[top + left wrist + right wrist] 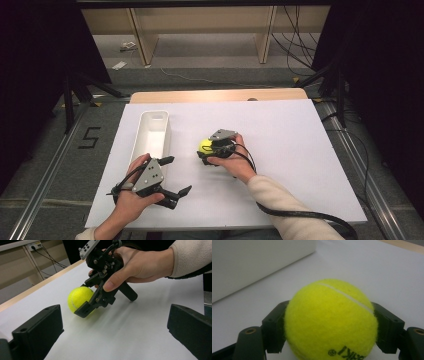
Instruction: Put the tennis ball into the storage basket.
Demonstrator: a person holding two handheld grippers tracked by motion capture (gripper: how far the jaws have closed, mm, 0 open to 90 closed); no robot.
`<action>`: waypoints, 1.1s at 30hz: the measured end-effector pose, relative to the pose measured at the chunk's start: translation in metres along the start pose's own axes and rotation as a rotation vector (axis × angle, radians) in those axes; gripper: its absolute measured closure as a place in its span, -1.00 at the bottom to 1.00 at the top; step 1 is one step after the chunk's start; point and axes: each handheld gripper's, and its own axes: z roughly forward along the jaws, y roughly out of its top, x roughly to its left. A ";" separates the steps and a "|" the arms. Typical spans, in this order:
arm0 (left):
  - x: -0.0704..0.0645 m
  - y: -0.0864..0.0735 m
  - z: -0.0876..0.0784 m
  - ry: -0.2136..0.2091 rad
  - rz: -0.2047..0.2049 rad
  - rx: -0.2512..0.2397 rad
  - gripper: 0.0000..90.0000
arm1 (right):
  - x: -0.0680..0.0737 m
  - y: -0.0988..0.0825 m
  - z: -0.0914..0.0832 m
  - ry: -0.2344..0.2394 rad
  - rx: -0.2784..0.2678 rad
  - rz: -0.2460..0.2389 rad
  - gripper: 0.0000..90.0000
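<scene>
A yellow tennis ball [204, 146] [78, 298] [330, 320] rests low on the white table sheet [290, 150], near the middle. My right gripper [202, 150] [83, 300] [332, 327] is shut on the ball, one black jaw pressed against each side, held by a hand in a cream sleeve. My left gripper [179, 175] [113, 335] is at the front left, jaws wide open with nothing between them, pointing toward the ball from a short distance away.
A white rectangular bin [167, 131] [249, 262] lies lengthwise just left of the ball, its inside bare. A wooden table edge [220, 95] runs along the far side. The right gripper's cable [300, 215] trails off the front right.
</scene>
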 end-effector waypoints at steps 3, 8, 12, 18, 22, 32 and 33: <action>0.000 0.000 0.000 0.000 0.000 0.000 -1.00 | 0.001 0.001 -0.001 -0.001 -0.005 0.001 -0.42; 0.000 0.000 0.000 0.000 0.000 0.000 -1.00 | 0.001 0.002 -0.003 0.001 -0.013 0.000 -0.42; 0.000 0.000 0.000 0.000 0.001 0.001 -1.00 | 0.001 0.005 -0.007 0.002 -0.026 0.006 -0.42; 0.000 0.000 0.000 -0.001 0.001 0.001 -1.00 | 0.001 0.008 -0.011 0.004 -0.043 0.009 -0.42; 0.000 0.000 0.000 -0.001 0.001 0.001 -1.00 | 0.000 0.009 -0.012 0.004 -0.049 0.012 -0.42; 0.000 0.000 0.000 -0.004 0.003 0.003 -1.00 | 0.002 0.014 -0.017 0.013 -0.067 0.016 -0.42; 0.000 0.000 0.000 -0.003 0.002 0.003 -1.00 | 0.002 0.014 -0.017 0.013 -0.069 0.014 -0.42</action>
